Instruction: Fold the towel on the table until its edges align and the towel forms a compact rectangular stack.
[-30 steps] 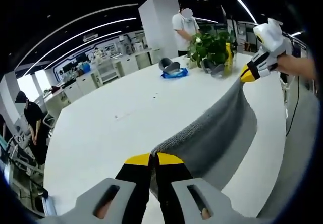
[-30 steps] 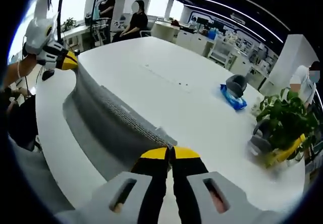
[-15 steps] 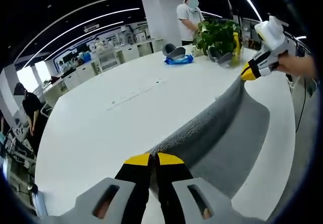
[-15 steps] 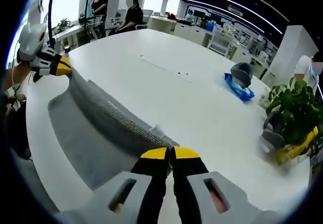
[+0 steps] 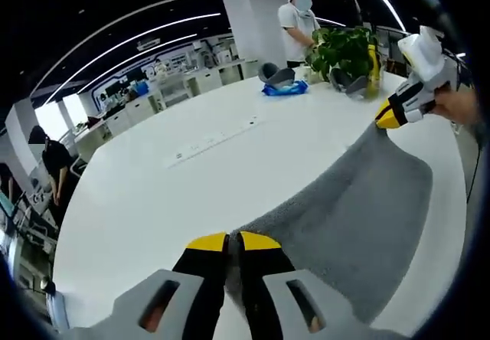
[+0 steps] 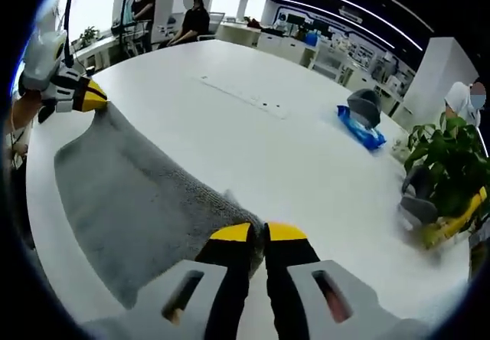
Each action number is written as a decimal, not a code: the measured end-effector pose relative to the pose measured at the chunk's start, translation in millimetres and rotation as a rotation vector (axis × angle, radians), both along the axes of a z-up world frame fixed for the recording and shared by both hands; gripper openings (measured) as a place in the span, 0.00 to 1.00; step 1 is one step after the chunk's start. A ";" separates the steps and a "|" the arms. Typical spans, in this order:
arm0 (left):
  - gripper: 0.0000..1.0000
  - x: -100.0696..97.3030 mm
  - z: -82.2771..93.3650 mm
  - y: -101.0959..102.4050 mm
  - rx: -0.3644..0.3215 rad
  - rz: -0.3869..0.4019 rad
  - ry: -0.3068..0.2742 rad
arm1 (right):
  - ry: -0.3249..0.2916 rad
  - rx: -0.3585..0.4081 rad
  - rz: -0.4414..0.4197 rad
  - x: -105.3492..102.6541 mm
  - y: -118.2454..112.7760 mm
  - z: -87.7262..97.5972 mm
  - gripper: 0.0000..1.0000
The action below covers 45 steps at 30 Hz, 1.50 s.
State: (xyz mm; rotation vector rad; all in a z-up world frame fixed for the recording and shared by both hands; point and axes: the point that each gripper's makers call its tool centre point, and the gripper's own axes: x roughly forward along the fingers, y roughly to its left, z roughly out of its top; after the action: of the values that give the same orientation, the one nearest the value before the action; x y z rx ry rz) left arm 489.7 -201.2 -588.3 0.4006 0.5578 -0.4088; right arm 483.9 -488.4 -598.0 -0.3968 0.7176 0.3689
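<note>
The grey towel (image 5: pixel 360 202) lies on the white table (image 5: pixel 176 194), near the person's edge of it. In the left gripper view, the left gripper (image 5: pixel 233 242) has its fingers pinched together on one corner of the towel. The towel runs from there across to the right gripper (image 5: pixel 389 116), which nips the other corner of that same edge. In the right gripper view it is the same the other way round: the left gripper (image 6: pixel 90 95) is at the far corner of the towel (image 6: pixel 130 202), and the right gripper (image 6: pixel 257 233) has its fingers closed on the near corner.

The edge held between the two grippers looks low, close to the table (image 6: pixel 230 141). The towel seems to lie in two layers, so one fold looks about done. It is still a wide, flat shape, not a small stack. More folds are likely needed, and both corners are not yet let go.

Far from the towel, across the table, a plant (image 5: pixel 344 47) and a blue thing (image 5: pixel 285 89) sit by a standing person (image 5: pixel 297 26).
</note>
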 end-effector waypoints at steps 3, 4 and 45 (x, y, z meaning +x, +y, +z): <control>0.06 -0.2 4.2 1.5 -0.010 0.005 -0.007 | -0.017 0.006 -0.007 -1.7 -0.1 6.2 0.07; 0.06 -0.3 4.3 2.1 -0.017 0.006 -0.006 | -0.015 0.009 -0.009 -3.4 0.1 7.3 0.07; 0.01 -19.4 -62.5 -7.4 0.074 -0.201 0.167 | 0.313 0.098 -0.272 -135.7 16.9 -59.7 0.00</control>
State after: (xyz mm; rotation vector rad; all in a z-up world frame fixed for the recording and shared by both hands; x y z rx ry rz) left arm 470.2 -208.7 -650.9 0.4985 0.6988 -0.6196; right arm 348.1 -471.5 -657.6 -0.1452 1.0411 0.2082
